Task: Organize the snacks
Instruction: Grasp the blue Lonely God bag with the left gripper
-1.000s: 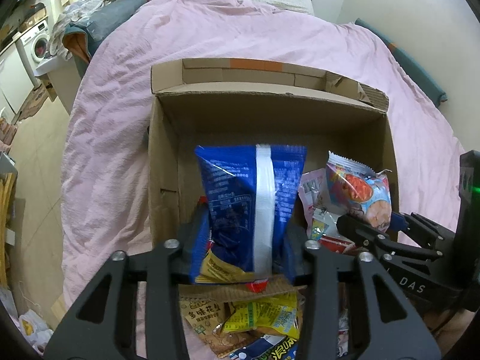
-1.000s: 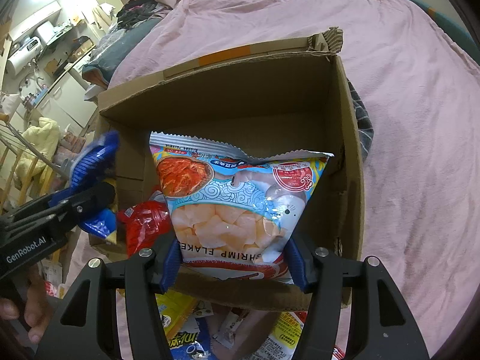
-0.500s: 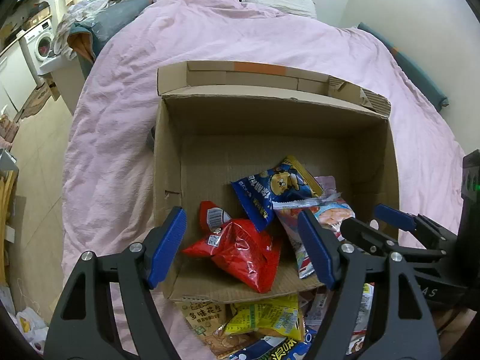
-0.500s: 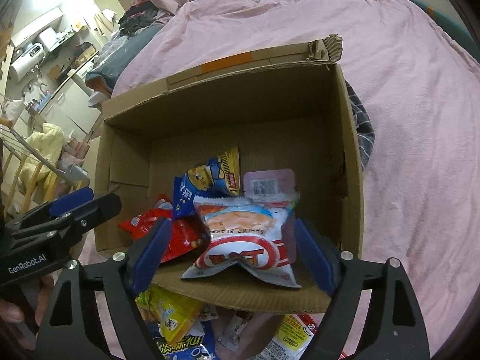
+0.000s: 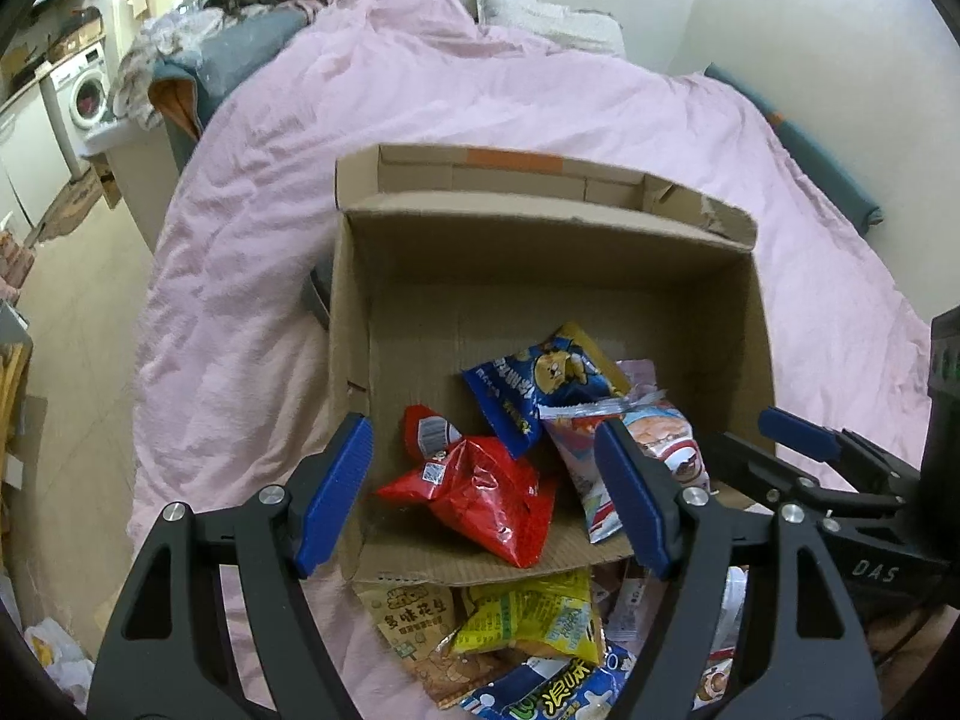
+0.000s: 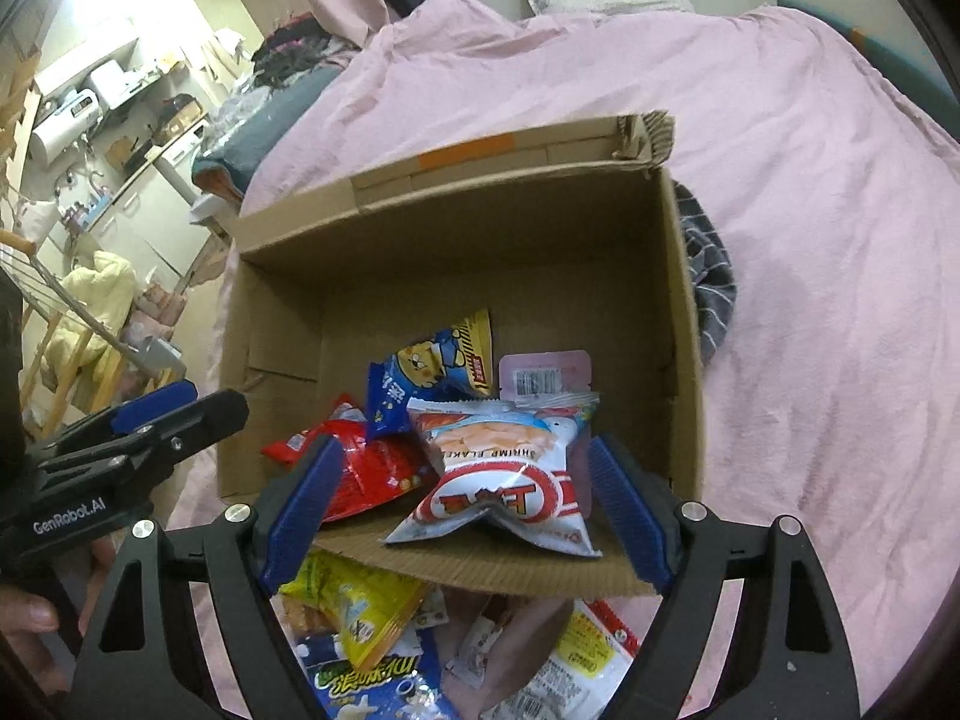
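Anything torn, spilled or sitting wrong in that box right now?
Nothing spilled. The box has a ragged, torn far-right flap corner. Inside, the shrimp flakes bag lies upside down atop the red bag, all heaped near the front rather than arranged.

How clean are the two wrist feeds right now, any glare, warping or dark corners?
Left wrist view: strong fisheye bowing, black vignette at the corners, mild sheen on the red snack bag, cardboard box sharp. Right wrist view: same curved edges, the room at upper left washed out bright, shrimp flakes bag crisp and readable, box floor in soft shadow.
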`<state>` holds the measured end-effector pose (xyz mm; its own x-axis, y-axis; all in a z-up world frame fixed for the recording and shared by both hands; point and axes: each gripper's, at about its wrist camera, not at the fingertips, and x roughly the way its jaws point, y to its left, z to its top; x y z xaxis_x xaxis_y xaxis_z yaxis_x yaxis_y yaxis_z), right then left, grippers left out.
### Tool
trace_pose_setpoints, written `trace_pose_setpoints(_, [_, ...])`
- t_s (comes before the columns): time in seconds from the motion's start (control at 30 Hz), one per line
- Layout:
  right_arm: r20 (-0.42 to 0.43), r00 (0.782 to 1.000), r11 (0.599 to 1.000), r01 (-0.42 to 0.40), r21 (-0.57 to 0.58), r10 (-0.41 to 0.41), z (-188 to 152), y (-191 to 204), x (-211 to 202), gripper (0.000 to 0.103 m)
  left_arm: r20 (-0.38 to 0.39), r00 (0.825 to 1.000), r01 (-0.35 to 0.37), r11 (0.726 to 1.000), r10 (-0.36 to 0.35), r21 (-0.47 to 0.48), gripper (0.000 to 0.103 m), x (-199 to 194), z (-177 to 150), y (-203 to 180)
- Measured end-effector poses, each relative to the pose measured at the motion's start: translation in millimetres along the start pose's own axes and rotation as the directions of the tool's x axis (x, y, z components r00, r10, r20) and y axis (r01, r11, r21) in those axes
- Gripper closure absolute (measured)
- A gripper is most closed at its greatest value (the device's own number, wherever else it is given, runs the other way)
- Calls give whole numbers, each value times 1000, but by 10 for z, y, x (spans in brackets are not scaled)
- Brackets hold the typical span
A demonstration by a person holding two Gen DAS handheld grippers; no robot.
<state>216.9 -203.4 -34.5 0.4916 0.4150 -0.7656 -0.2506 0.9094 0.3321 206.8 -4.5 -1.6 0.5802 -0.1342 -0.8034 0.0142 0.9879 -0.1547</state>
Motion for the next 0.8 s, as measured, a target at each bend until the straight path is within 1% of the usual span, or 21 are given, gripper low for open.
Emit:
trace_pose_setpoints(0.13, [20,1000,1000,3,5,-3,-52,30,-156,17,17,1000,-6,999,6,41,29,-127,-18,-39])
trace_pose_setpoints(0.23, [36,999,1000,1,4,-1,-135,43,-270,17,24,1000,-14,999,13,43,28,-225,-48,-13])
trace_pose_setpoints(0.27, [36,999,1000,1,6,-1,-175,40,-299,17,23,1000,-7,999,6,38,26,-256,-64,5])
trace_pose_setpoints(0.3, [35,999,1000,-6,11,5,-223,39,-331,17,20,1000,-2,999,1,32,16,-295,-96,24])
trace_pose_setpoints(0.33, [34,999,1000,-10,15,9,-252,35,-350,17,23,1000,-3,1000,2,26,11,-322,-120,42])
trace_pose_setpoints(0.37, [34,999,1000,-12,19,11,-298,38,-381,17,29,1000,-6,1000,6,17,10,-361,-160,64])
trace_pose_setpoints(0.57, [34,999,999,-6,37,5,-479,22,-508,17,-10,1000,-11,1000,11,-2,10,-447,-375,121])
trace_pose_setpoints(0.8, [17,1000,996,18,90,-19,-647,-117,-591,17,-76,997,-35,997,31,-63,10,-400,-662,228])
